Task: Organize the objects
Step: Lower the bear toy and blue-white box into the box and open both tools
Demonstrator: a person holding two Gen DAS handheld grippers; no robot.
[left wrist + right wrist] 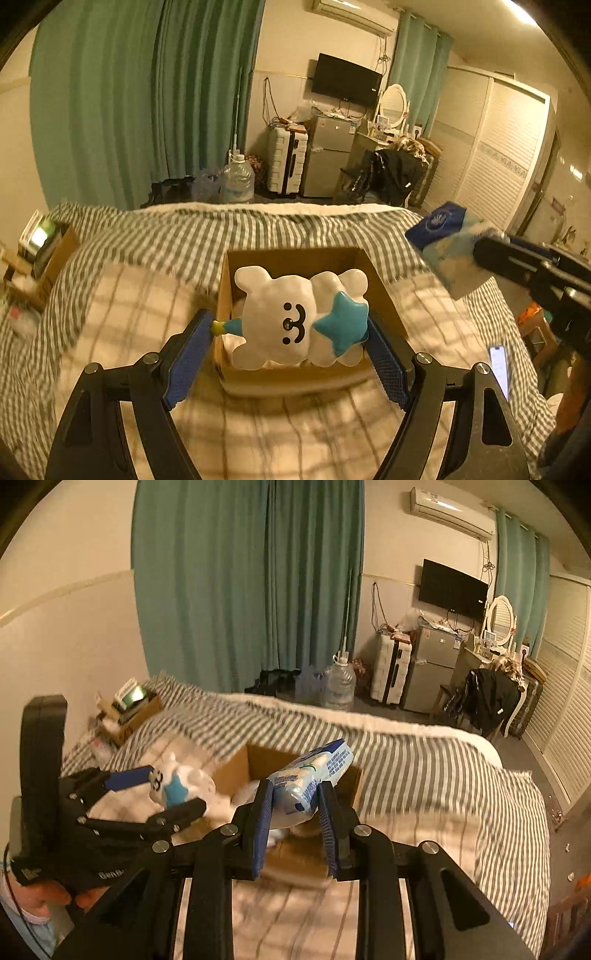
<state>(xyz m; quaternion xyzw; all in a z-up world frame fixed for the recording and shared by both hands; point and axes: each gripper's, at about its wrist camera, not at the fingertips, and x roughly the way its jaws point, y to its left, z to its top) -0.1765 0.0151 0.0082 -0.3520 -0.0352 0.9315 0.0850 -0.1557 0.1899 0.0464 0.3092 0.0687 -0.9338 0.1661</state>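
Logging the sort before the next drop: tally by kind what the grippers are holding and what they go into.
Plush toys: 1, the white plush toy in the left gripper
Tissue packs: 1, the blue tissue pack in the right gripper
Cardboard boxes: 1, the open box on the bed
Total: 3

Both wrist cams look fwd along fingers, close over cardboard box [295,258] [258,760]; both share it.
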